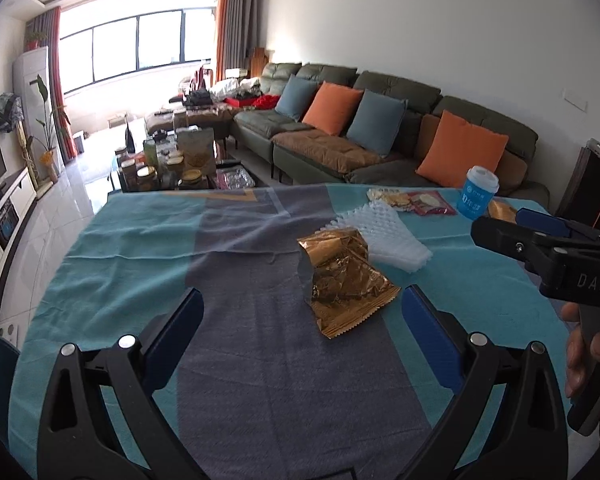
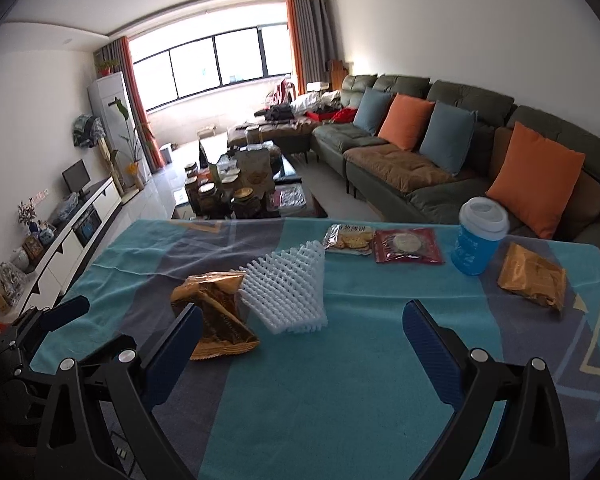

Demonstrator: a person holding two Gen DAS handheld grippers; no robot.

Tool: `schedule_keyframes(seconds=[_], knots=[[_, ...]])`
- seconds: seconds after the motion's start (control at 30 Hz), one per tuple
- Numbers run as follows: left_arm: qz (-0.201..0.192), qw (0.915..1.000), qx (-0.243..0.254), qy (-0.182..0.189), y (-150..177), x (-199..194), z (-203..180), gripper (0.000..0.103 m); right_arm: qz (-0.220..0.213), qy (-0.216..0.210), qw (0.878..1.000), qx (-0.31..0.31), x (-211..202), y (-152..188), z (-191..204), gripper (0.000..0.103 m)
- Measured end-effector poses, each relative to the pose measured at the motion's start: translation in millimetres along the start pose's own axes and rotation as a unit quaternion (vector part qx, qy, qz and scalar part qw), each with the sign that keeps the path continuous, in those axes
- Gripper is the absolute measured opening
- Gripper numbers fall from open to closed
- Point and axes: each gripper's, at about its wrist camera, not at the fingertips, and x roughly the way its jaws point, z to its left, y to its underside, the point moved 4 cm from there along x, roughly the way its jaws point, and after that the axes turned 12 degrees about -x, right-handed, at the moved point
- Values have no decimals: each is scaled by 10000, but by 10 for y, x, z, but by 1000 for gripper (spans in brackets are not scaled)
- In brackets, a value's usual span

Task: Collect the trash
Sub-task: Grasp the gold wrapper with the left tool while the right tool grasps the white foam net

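A crumpled gold wrapper [image 1: 342, 280] lies on the blue tablecloth [image 1: 140, 264], just ahead of my open, empty left gripper [image 1: 302, 300]. A white foam net [image 1: 384, 236] lies touching it behind. In the right wrist view the gold wrapper [image 2: 216, 316] and the foam net [image 2: 290, 288] lie ahead and left of my open, empty right gripper [image 2: 300, 320]. Further back lie a clear biscuit packet [image 2: 348, 240], a red packet [image 2: 408, 246], a blue cup with white lid [image 2: 478, 236] and a second gold wrapper [image 2: 532, 276]. The right gripper also shows in the left wrist view [image 1: 512, 224].
A grey-green sofa [image 2: 440, 160] with orange and blue cushions runs behind the table on the right. A coffee table [image 2: 240, 188] crowded with jars stands beyond the far edge. A TV cabinet [image 2: 60, 236] lines the left wall. The left gripper [image 2: 60, 312] shows at the table's left edge.
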Motion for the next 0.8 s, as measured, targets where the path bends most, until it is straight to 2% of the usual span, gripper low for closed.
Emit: schedule_keyframes(seconds=[0.17, 0.37, 0.57, 0.8], knots=[[564, 9983, -48, -95, -8, 363, -2, 97, 363, -169, 9992, -89, 366, -31, -17, 96], [857, 9962, 49, -118, -6, 692, -81, 97, 764, -344, 9960, -308, 719, -43, 7, 96], [978, 9949, 236, -34, 66, 902, -237, 97, 1076, -552, 9919, -386, 981, -12, -15, 89], [949, 9953, 142, -90, 41, 1032, -335, 97, 1192, -662, 9895, -484, 1115, 3, -9, 87]])
